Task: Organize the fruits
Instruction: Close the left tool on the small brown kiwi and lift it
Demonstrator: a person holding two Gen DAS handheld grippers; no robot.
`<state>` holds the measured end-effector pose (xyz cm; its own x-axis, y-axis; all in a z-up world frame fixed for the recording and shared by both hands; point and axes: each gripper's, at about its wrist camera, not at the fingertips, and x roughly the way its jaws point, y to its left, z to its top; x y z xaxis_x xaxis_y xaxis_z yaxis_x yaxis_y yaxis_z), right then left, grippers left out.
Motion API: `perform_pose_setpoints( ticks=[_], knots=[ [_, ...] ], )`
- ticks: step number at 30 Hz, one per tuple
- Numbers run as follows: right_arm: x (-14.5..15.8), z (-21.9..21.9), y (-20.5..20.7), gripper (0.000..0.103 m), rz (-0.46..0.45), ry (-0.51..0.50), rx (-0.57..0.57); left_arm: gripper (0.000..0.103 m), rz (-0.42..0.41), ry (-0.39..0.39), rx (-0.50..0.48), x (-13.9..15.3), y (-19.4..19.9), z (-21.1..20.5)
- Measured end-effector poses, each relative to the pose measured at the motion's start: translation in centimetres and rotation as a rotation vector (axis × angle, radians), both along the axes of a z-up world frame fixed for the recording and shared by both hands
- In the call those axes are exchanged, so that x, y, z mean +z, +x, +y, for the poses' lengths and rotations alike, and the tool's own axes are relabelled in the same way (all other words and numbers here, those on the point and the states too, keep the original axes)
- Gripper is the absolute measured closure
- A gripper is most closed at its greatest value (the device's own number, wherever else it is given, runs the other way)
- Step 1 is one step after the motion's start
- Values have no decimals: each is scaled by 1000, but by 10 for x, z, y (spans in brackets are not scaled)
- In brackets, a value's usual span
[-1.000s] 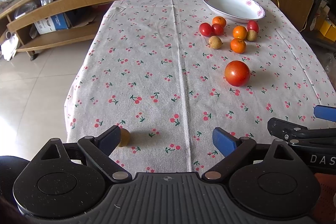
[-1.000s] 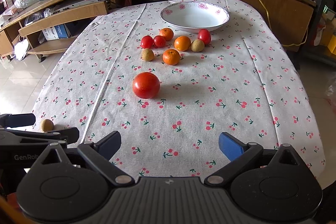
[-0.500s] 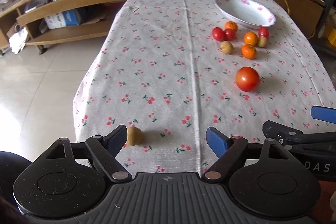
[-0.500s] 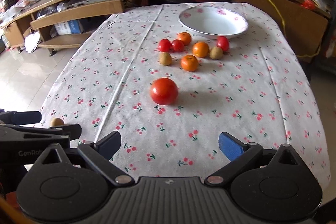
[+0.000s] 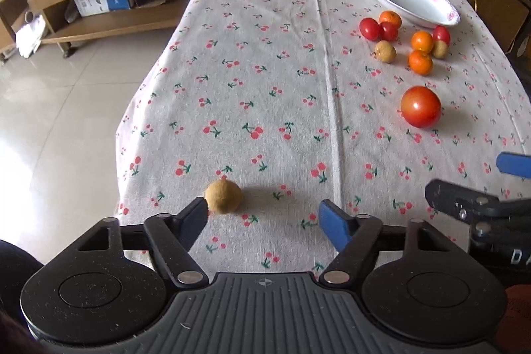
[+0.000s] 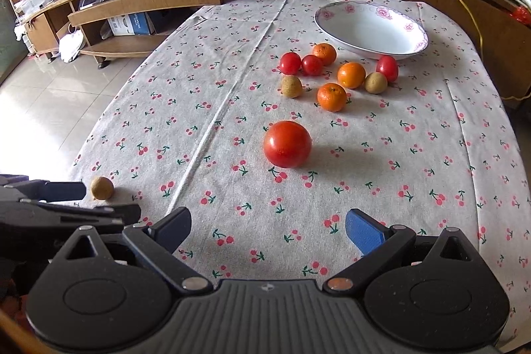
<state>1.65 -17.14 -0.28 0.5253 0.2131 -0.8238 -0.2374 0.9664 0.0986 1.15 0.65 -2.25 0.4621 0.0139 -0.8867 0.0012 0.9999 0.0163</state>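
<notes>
The left claw is spread wide just above the near edge of the desk, which wears a cherry-print cloth. A small brown fruit lies alone by its left finger, just beside the tip; contact cannot be judged. The right claw is likewise spread wide and holds nothing. Farther out a large tomato sits by itself. Beyond it, three oranges, three small tomatoes and two more brown fruits cluster beside an empty white bowl.
</notes>
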Motion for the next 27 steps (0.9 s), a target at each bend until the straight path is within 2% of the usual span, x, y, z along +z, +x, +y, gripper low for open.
perform_pose_setpoints(
  ticks=[11,13,14,17,21,27],
  knots=[
    [-2,1,6,6,15,6,14,32,16,-18,78,-8,8,15],
    [-2,0,6,6,12,11,17,42,41,-38,98,-12,11,20],
    [-2,0,6,7,12,15,16,42,61,-47,97,-15,12,20],
    [-2,-1,7,7,12,18,17,44,50,-20,60,-14,10,10],
    [-4,0,7,9,20,19,24,51,40,-8,39,-14,8,4],
    [-4,0,5,11,19,24,28,70,35,-19,11,-13,6,0]
  ],
)
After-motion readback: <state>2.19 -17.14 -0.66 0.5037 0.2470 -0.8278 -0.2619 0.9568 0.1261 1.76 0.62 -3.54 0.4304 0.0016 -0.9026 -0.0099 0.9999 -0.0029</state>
